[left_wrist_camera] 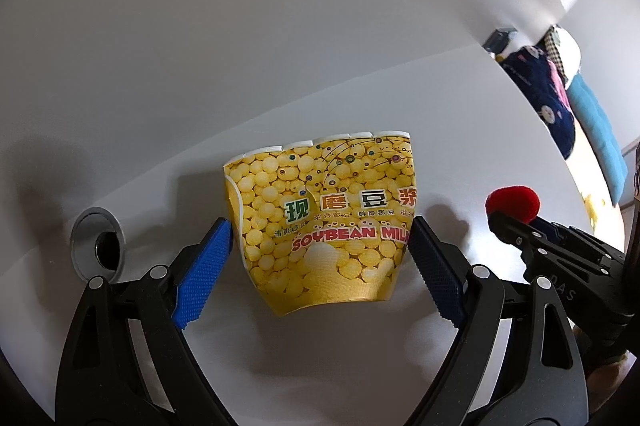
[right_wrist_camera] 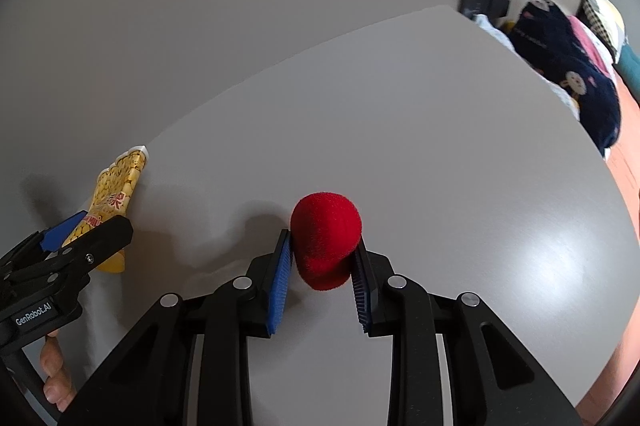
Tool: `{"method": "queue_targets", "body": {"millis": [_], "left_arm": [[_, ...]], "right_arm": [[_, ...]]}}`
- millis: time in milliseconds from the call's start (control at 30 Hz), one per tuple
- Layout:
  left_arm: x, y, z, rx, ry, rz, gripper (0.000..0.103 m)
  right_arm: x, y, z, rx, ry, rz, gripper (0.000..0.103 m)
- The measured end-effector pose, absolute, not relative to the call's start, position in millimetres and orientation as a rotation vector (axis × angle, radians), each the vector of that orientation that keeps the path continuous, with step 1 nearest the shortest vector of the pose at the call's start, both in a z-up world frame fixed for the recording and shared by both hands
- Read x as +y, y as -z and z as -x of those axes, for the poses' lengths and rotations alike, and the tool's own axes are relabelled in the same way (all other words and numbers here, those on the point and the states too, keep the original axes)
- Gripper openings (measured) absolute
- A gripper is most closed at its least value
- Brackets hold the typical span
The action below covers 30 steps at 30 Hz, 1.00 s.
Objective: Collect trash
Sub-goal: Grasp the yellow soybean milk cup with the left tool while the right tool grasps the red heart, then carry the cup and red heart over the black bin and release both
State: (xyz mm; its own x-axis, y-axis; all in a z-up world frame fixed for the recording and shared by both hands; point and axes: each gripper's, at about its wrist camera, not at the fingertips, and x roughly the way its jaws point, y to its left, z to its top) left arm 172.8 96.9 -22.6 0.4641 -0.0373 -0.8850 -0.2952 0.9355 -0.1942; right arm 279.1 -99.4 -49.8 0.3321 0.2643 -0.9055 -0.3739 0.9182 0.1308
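Across the middle of the white counter [left_wrist_camera: 360, 86], wide bare room is lying. Left tongs [left_wrist_camera: 320, 232] are pinching the flattened yellow paper soybean-milk cup [left_wrist_camera: 324, 226]; right tongs [right_wrist_camera: 322, 250] are squeezing the red fuzzy ball [right_wrist_camera: 326, 238]. Only the left view is showing a grey cable hole [left_wrist_camera: 98, 246] at lower left.

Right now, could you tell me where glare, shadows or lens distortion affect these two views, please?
Right wrist view: a soft glare patch on the white tabletop at right; the fuzzy red foam ball casts a shadow to its left. Left wrist view: fisheye bends the table edge; shadows lie left of the flattened yellow soybean-milk paper cup.
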Motion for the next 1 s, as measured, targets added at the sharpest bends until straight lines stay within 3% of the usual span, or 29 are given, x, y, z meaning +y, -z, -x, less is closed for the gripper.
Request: {"method": "queue_targets", "body": {"millis": [1000], "left_arm": [[-80.7,-3.8,-164.3,1.078,0.092,0.179,0.086]], "right_arm": [[-273.9,8.8,-189.7,1.097,-0.216,-0.052,0.030]]}}
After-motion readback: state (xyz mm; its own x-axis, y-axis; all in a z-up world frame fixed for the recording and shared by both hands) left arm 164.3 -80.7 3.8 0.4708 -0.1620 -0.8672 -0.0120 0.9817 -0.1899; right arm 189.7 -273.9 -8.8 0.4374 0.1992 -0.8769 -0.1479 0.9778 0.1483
